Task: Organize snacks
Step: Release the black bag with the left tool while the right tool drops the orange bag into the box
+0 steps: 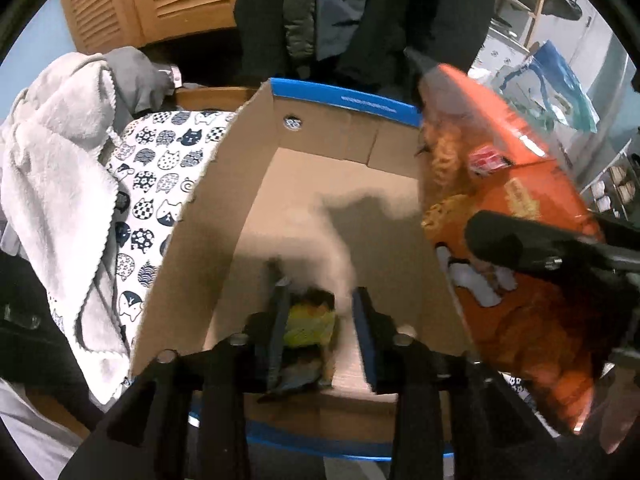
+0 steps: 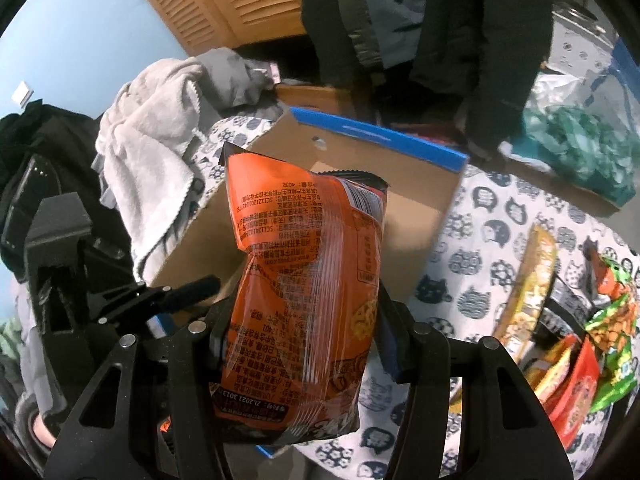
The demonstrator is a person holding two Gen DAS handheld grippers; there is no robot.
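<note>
Left claw (image 1: 320, 320): inside cardboard box (image 1: 224, 184), fingers apart, small yellow-green packet (image 1: 310, 322) between them; contact with pads unclear.
Right claw (image 2: 302, 336): clamped on orange snack bag (image 2: 304, 280), bag upright, just right of the left claw, at the box's right wall.
Remaining snacks (image 2: 568, 344): heap on cat-print cloth (image 2: 480, 248), right of right claw.

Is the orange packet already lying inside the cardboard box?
No, the orange packet hangs between the right fingers above the cardboard box.
</note>
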